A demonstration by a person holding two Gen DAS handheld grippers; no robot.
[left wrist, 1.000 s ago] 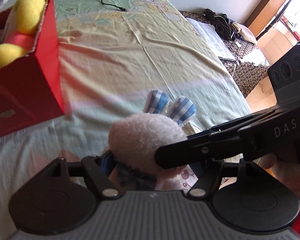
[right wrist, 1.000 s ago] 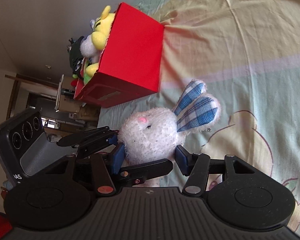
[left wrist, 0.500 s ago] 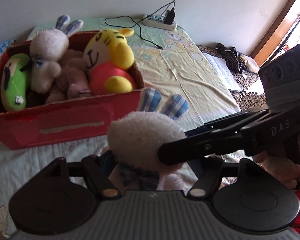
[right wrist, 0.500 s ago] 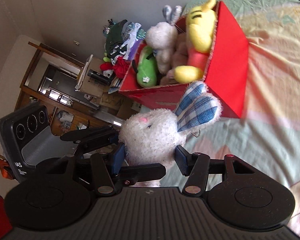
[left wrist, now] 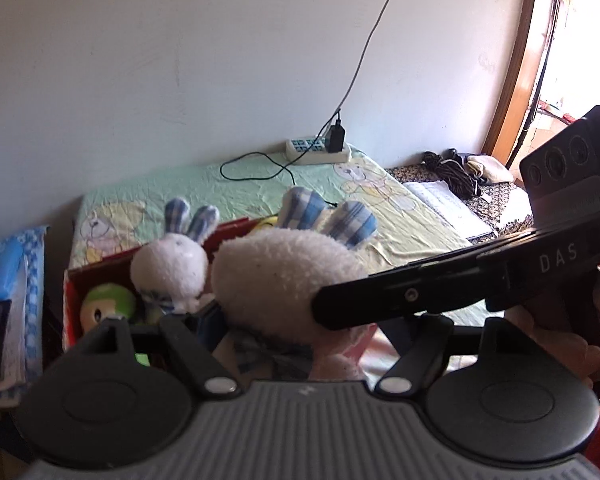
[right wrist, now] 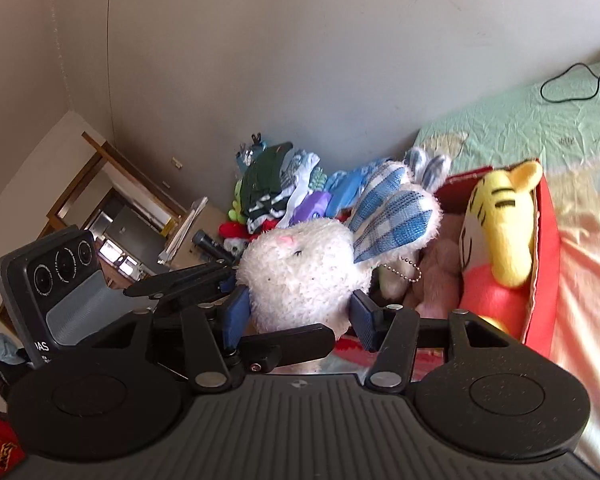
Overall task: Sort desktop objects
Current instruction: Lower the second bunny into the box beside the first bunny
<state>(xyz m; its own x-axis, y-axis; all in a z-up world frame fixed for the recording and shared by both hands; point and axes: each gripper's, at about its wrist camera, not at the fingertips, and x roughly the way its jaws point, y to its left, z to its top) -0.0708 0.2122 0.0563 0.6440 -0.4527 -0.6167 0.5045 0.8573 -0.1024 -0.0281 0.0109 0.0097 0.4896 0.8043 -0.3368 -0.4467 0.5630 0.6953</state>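
Two grippers grasp one white fluffy plush rabbit with blue checked ears, which is held in the air above the near edge of the red cardboard box on the bed.

Left wrist view, left to right: a stack of blue checked cloth lies beside the bed. The box holds a green round-headed plush toy and a second white plush rabbit with blue checked ears. The held rabbit fills the centre; the left gripper is clenched on its lower body, though its fingertips are largely hidden behind the plush. The right gripper's black finger crosses in front from the right. A white power strip lies on the pale green printed bedsheet near the wall.

Right wrist view, left to right: the right gripper has its blue-padded fingers pressed against both sides of the rabbit's head. A yellow striped plush tiger in a red shirt sits upright in the box at right.
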